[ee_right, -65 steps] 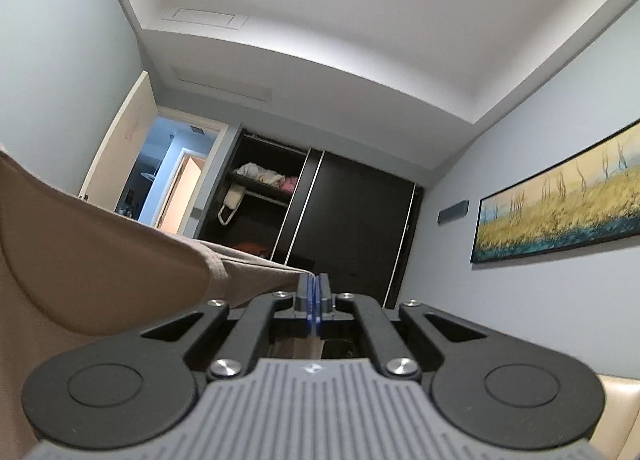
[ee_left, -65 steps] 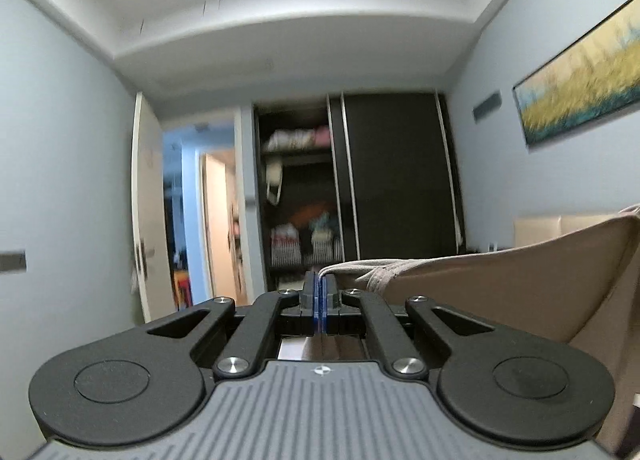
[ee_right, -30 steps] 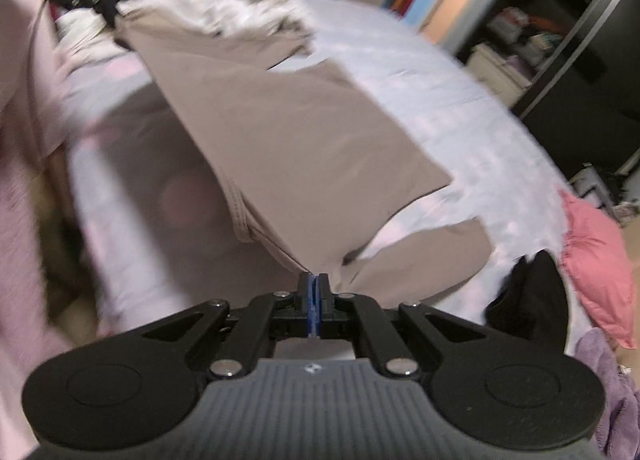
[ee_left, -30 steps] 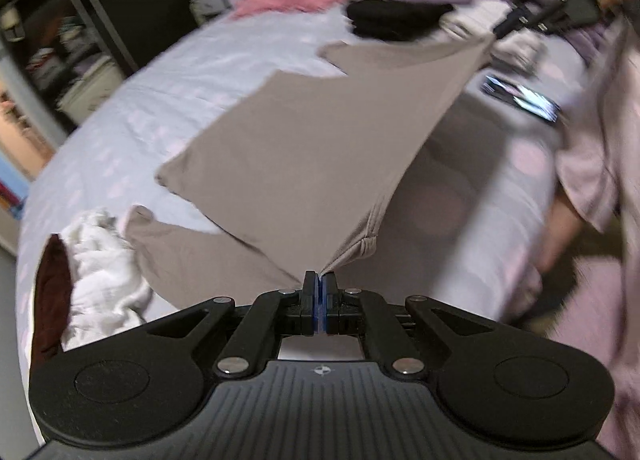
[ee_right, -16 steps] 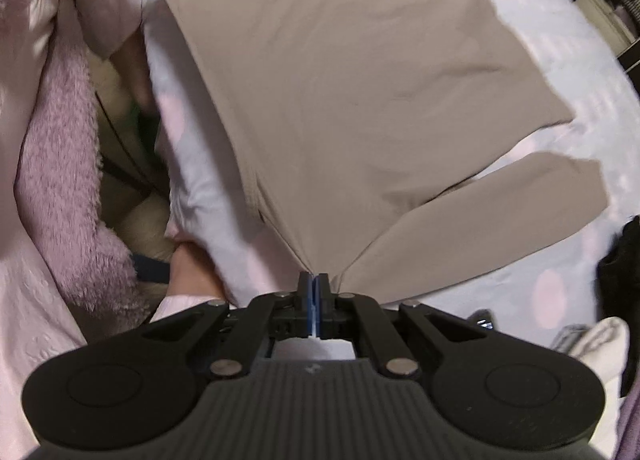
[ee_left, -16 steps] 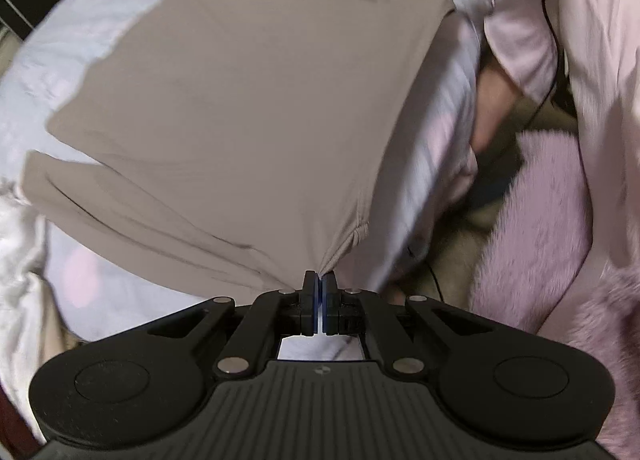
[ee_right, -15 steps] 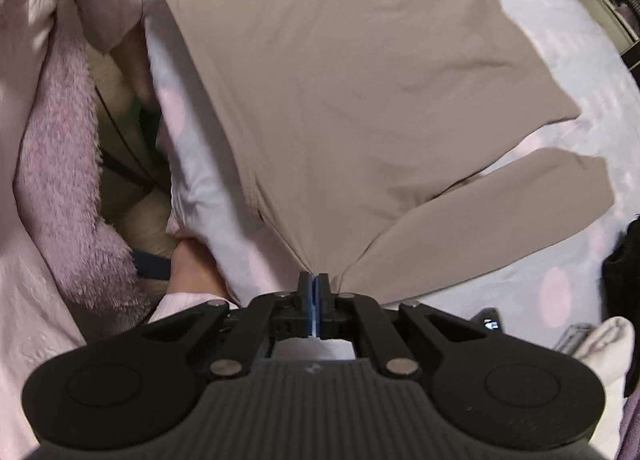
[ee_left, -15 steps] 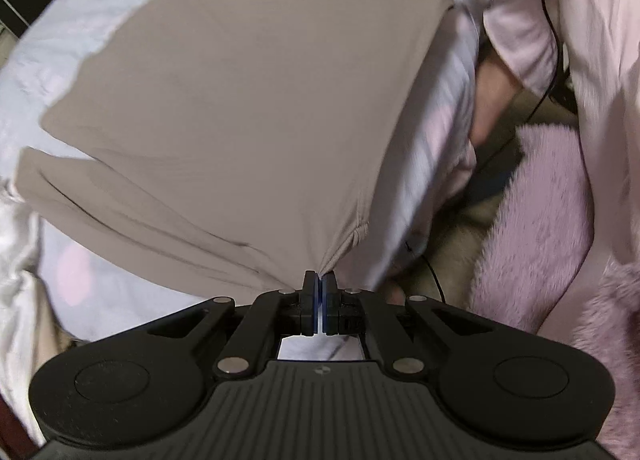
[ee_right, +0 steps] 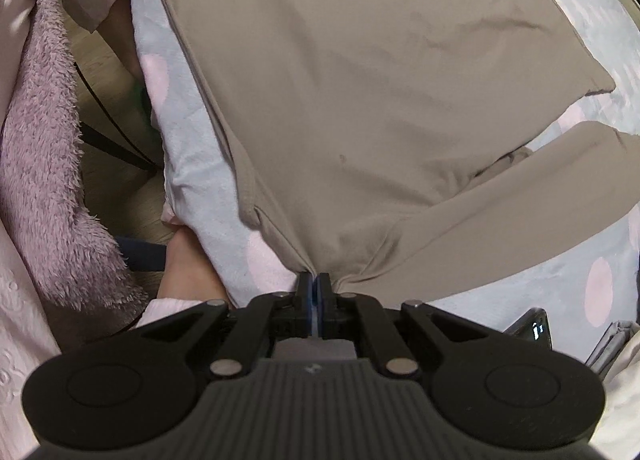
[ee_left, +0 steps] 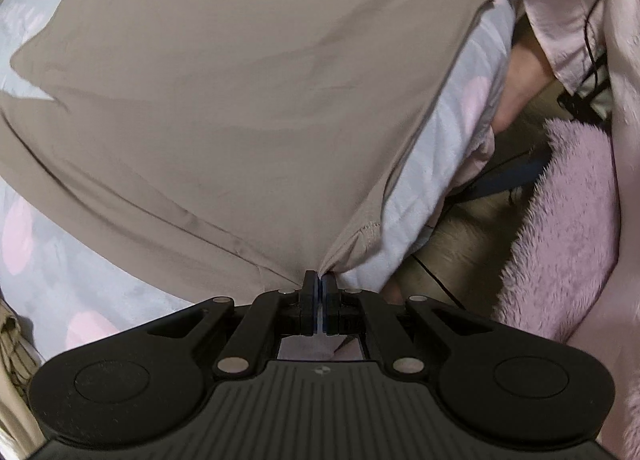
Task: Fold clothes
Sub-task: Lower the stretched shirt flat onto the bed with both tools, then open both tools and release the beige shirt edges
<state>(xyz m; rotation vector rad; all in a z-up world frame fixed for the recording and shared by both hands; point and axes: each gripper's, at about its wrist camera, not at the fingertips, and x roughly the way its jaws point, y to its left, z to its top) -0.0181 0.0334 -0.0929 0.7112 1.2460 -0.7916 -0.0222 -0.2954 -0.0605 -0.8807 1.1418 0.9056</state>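
- My left gripper (ee_left: 319, 278) pinched the shirt (ee_left: 240, 100) corner, fingers fully together, lower centre.
- My right gripper (ee_right: 313, 280), jaws beginning to part, gripped the shirt's other corner over the bed (ee_right: 192, 148).

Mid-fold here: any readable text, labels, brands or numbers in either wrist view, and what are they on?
No text reads clearly.
Dark device at the bed's edge: lit marks on its screen, too small to read.
Left gripper and right gripper bodies: one small emblem each, no letters.
Beige shirt: no print showing.
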